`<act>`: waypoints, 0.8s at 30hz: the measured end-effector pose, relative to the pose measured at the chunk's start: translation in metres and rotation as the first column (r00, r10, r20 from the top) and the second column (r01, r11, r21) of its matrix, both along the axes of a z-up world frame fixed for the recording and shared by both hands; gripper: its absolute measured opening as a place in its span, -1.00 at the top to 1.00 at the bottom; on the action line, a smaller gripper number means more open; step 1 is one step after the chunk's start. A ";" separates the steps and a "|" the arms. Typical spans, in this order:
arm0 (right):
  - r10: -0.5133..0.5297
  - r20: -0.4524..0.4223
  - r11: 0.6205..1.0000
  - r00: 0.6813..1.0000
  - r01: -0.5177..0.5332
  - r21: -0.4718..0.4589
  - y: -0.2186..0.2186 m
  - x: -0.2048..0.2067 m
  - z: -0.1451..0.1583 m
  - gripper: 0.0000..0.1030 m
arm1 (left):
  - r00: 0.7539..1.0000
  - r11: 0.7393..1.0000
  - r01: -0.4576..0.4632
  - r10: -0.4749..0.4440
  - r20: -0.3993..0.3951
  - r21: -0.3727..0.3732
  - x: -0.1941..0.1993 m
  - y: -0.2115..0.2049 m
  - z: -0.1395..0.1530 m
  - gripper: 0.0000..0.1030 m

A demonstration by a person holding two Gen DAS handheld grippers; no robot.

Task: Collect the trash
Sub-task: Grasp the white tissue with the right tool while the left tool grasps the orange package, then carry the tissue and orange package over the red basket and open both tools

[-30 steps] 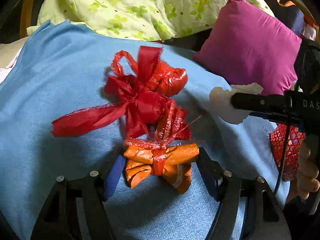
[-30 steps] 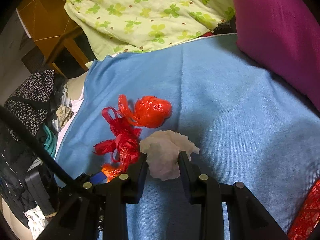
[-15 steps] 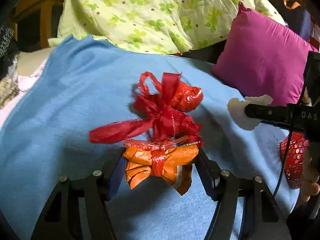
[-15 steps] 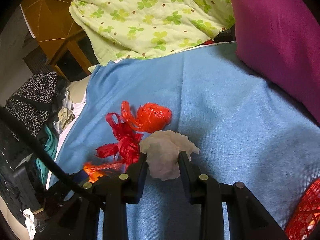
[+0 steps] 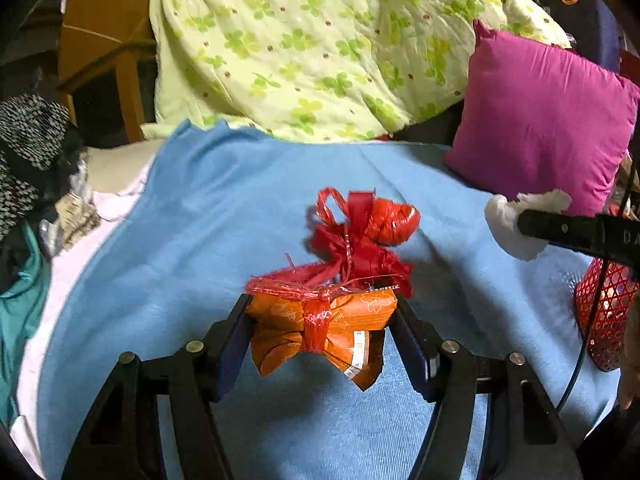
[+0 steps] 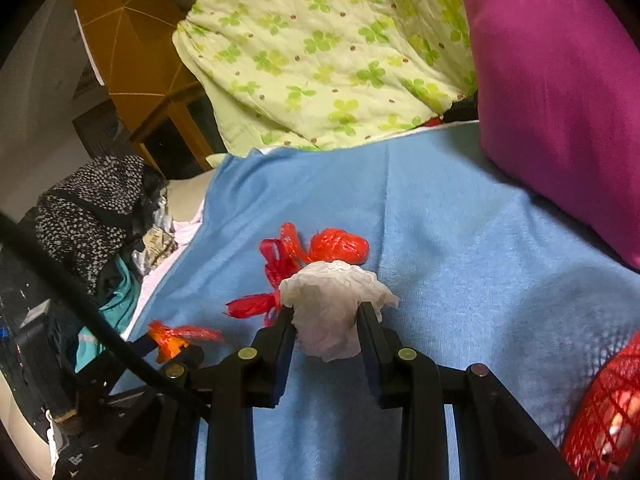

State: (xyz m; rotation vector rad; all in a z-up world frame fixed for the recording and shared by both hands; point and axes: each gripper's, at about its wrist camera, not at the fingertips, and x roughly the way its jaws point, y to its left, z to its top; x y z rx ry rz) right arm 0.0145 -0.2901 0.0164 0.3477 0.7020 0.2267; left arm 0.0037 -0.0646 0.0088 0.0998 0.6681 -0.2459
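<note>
Trash in both grips. Left wrist view: the left gripper clamps a crumpled orange foil wrapper tied with red plastic string, lifted above the blue fleece blanket. Right wrist view: the right gripper pinches a wadded white paper tissue. Carrying step, I judge; next, release over the red mesh basket.

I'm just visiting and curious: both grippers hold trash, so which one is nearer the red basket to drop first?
Probably the right gripper, shut on the white tissue: the red basket sits on its side.
</note>
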 end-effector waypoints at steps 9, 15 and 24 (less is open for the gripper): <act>-0.008 0.082 1.000 0.997 0.007 0.016 -0.005 -0.043 0.019 0.36 | 0.999 0.999 -0.026 0.024 0.047 0.044 -0.032 -0.005 0.027 -0.34; -0.023 0.126 0.999 0.992 0.018 0.041 -0.013 -0.076 0.032 0.36 | 0.994 0.998 -0.011 0.005 0.108 0.058 -0.052 -0.015 0.055 -0.34; -0.036 0.188 0.999 0.982 0.030 0.035 -0.022 -0.124 0.057 0.36 | 0.981 0.997 0.033 -0.046 0.188 0.067 -0.081 -0.033 0.092 -0.34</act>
